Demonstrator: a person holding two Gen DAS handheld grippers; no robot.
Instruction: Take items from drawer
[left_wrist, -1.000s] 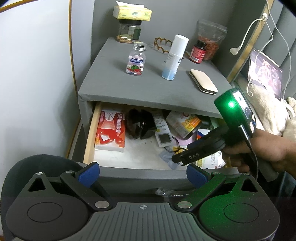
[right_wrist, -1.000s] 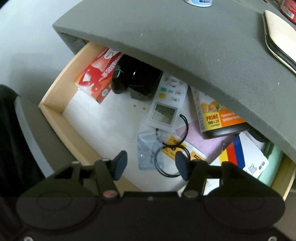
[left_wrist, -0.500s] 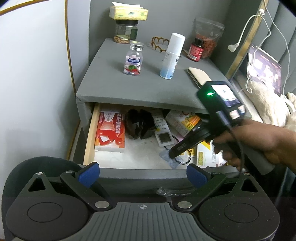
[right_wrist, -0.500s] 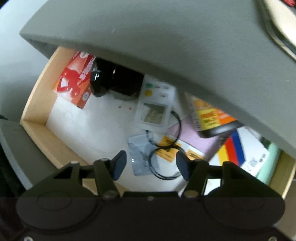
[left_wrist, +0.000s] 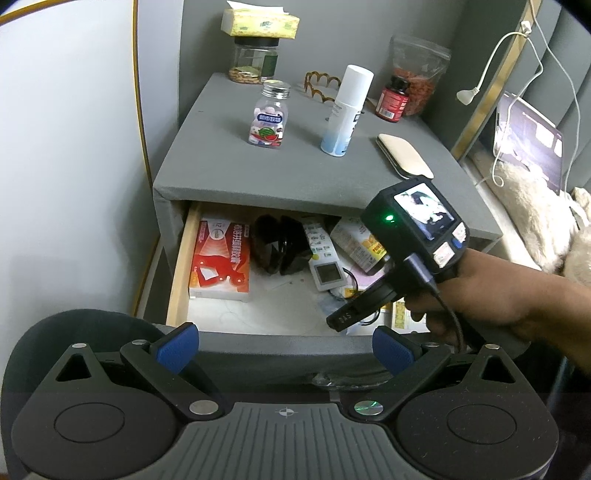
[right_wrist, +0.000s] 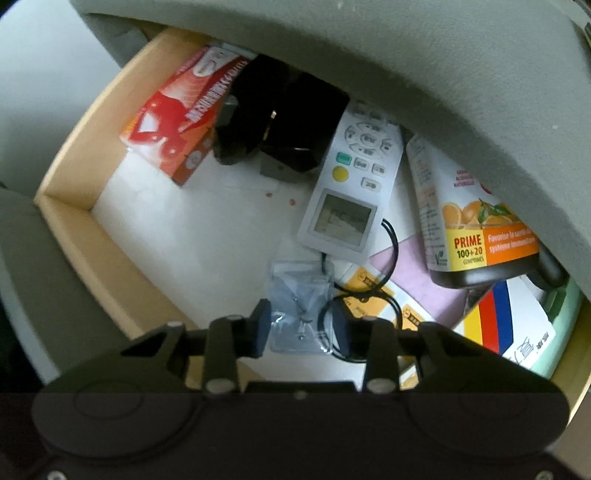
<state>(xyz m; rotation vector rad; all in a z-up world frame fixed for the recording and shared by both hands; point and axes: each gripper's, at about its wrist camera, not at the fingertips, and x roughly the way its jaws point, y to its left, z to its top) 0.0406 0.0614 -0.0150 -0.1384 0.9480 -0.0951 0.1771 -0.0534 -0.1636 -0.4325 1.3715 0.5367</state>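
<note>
The nightstand drawer (left_wrist: 177, 273) stands pulled out. It holds a red box (right_wrist: 173, 122), a black object (right_wrist: 280, 125), a white remote (right_wrist: 351, 192), an orange-labelled vitamin bottle (right_wrist: 480, 236), a black cable loop (right_wrist: 384, 295) and a small clear plastic bag (right_wrist: 299, 295). My right gripper (right_wrist: 300, 326) points straight down into the drawer. Its jaws are closing, with the clear bag between the pads, which stand at the bag's edges. A hand holds this gripper (left_wrist: 340, 319) at the drawer's front right. My left gripper (left_wrist: 284, 350) hangs open and empty in front of the drawer.
On the nightstand top (left_wrist: 221, 166) stand a candy bottle (left_wrist: 271, 118), a white spray can (left_wrist: 345, 110), a tan case (left_wrist: 404, 160), a red-brown bottle (left_wrist: 395, 99) and a jar under a tissue box (left_wrist: 258, 22). A bed with a fluffy throw (left_wrist: 535, 214) lies on the right.
The right gripper has sunk lower into the drawer over the clear bag, and its jaws have narrowed around the bag. The left gripper has stayed put.
</note>
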